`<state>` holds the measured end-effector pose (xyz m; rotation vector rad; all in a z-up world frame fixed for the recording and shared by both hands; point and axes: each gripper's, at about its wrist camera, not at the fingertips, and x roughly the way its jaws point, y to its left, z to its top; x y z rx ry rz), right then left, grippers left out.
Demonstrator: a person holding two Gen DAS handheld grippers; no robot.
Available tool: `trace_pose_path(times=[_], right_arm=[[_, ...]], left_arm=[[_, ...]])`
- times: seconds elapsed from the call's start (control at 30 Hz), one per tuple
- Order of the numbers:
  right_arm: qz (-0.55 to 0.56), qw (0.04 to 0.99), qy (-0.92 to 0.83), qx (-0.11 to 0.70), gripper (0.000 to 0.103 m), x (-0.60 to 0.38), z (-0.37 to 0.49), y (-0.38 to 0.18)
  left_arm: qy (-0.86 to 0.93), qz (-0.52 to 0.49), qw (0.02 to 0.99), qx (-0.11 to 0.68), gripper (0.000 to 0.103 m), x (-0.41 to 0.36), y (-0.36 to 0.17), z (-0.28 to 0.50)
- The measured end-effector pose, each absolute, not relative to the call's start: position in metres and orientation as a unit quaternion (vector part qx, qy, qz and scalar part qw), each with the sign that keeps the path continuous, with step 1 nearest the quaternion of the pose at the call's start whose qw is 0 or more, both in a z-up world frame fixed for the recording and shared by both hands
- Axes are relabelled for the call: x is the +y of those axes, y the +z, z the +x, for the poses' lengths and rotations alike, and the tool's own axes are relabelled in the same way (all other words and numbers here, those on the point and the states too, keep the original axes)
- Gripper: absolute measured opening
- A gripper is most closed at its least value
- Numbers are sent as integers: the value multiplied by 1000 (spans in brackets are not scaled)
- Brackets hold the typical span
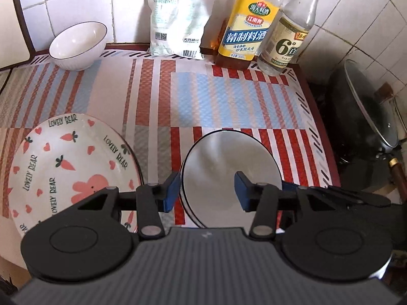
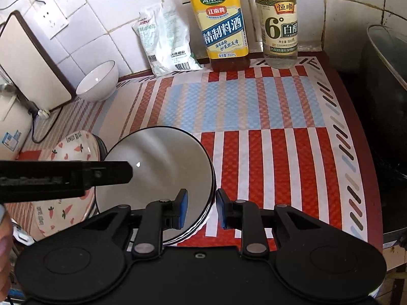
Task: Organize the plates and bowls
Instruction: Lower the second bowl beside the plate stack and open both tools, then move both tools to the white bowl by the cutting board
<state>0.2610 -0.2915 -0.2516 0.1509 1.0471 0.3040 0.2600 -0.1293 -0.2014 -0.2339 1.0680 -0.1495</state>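
Left gripper spread wide, blue pads either side of the near-left rim of the stacked white black-rimmed bowls, pinching nothing. Right gripper also spread, its blue pads straddling the stack's near-right rim; contact can't be told. Stack sits on the red, white and blue striped mat, near front edge. Carrot-and-bear patterned white plate just left of the stack. Single white ribbed bowl at back left by the tiled wall. At back: white plastic bag, yellow-labelled cooking wine bottle, clear vinegar bottle. Dark wok with glass lid off the mat's right edge.
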Motion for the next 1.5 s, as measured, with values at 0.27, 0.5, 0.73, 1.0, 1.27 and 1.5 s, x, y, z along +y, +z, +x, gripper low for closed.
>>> trace_pose_path(times=[0.27, 0.5, 0.73, 1.0, 1.27, 1.5], right_arm=[[-2, 882, 167, 442, 47, -275, 232, -207], [-27, 889, 223, 399, 48, -263, 210, -160], [-11, 896, 252, 367, 48, -244, 203, -116], [-12, 899, 251, 359, 48, -194, 207, -93], [7, 910, 220, 350, 48, -124, 220, -77], [8, 912, 208, 354, 48, -71, 251, -86]], left_arm=[[-88, -122, 865, 479, 42, -108, -164, 229], [-86, -123, 882, 447, 42, -70, -123, 189], [-85, -115, 894, 425, 42, -15, -90, 164], [-77, -55, 907, 411, 43, 51, -80, 175], [-101, -29, 903, 417, 44, 120, -83, 215], [-137, -22, 893, 428, 44, 153, -97, 267]])
